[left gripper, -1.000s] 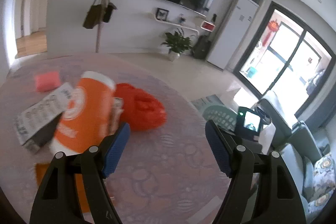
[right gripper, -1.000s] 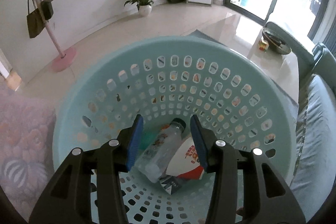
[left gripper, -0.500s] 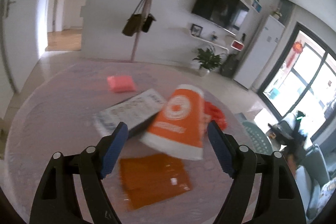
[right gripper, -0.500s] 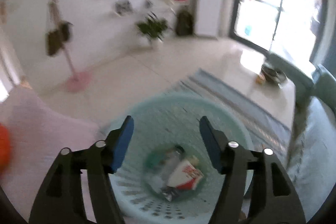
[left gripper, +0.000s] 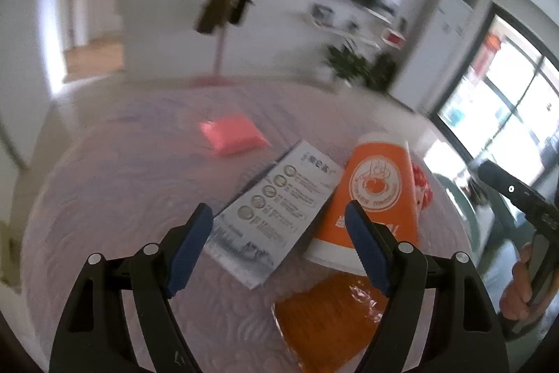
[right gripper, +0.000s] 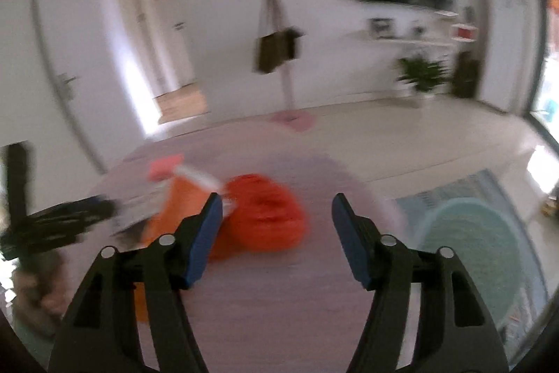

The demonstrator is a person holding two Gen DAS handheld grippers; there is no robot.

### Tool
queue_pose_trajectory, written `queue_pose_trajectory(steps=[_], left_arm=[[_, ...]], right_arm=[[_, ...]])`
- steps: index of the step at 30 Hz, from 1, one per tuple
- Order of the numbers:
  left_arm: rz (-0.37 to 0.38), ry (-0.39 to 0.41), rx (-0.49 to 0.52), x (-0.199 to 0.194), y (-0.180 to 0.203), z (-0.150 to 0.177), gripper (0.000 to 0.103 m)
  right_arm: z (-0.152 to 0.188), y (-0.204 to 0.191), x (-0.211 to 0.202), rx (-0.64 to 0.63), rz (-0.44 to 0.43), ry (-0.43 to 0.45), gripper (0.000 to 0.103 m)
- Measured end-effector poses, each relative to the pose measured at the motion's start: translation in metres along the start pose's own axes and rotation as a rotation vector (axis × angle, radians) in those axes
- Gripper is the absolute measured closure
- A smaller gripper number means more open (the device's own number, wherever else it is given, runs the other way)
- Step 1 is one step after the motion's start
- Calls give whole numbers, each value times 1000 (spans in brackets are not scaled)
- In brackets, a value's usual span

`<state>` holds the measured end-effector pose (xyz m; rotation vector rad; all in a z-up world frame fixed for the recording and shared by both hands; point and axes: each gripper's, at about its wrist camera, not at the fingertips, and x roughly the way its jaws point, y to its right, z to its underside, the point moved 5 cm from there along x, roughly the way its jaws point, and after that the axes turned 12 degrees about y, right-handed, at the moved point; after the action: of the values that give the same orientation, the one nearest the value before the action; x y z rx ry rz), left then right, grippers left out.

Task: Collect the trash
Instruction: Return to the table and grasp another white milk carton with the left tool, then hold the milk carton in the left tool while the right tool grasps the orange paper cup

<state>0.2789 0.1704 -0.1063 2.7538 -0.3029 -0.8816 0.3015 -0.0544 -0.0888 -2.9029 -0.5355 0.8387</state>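
Note:
On the round table (left gripper: 104,198) lie a white printed packet (left gripper: 276,212), an orange paper cup (left gripper: 374,201) on its side, a flat orange wrapper (left gripper: 332,317), a pink packet (left gripper: 232,135) and a crumpled red bag (left gripper: 421,187). My left gripper (left gripper: 279,247) is open and empty above the white packet. My right gripper (right gripper: 277,233) is open and empty, just short of the red bag (right gripper: 265,215), with the orange cup (right gripper: 185,201) to its left. The teal laundry basket (right gripper: 482,247) stands on the floor at the right.
The right gripper's body and the hand holding it (left gripper: 524,226) show at the right edge of the left wrist view. A coat stand (right gripper: 279,58), a potted plant (right gripper: 419,76) and a rug (right gripper: 489,184) lie beyond the table.
My right gripper has swung left, away from the basket and over to the table, facing the red bag. My left gripper has shifted left, from the cup to the white packet.

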Motion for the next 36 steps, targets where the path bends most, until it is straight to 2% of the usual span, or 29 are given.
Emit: queue_pose_trajectory(steps=[2, 4, 6, 9, 14, 17, 21, 24, 30, 36], left_arm=[[19, -26, 38, 14, -3, 1, 24], [50, -63, 45, 24, -5, 3, 24], [64, -94, 47, 30, -6, 6, 24], [42, -99, 106, 34, -3, 8, 24], [8, -122, 128, 47, -2, 7, 26], [-13, -142, 128, 51, -3, 13, 30], [-16, -166, 110, 46, -4, 23, 45], [-42, -147, 75, 34, -9, 28, 46], [-71, -55, -16, -12, -20, 32, 48], [-94, 21, -74, -53, -30, 37, 48]], right_arm=[[2, -14, 12, 3, -44, -35, 45], [4, -23, 23, -8, -74, -71, 51], [4, -31, 33, -7, -71, -92, 52], [8, -41, 51, 32, -90, -144, 52], [15, -49, 64, 55, -65, -174, 52], [20, -52, 71, 59, -72, -205, 52], [22, -56, 76, 66, -65, -213, 52], [23, -58, 78, 69, -66, -218, 52], [26, -64, 84, 50, -58, -216, 50], [25, -95, 66, -122, -63, -142, 54]])
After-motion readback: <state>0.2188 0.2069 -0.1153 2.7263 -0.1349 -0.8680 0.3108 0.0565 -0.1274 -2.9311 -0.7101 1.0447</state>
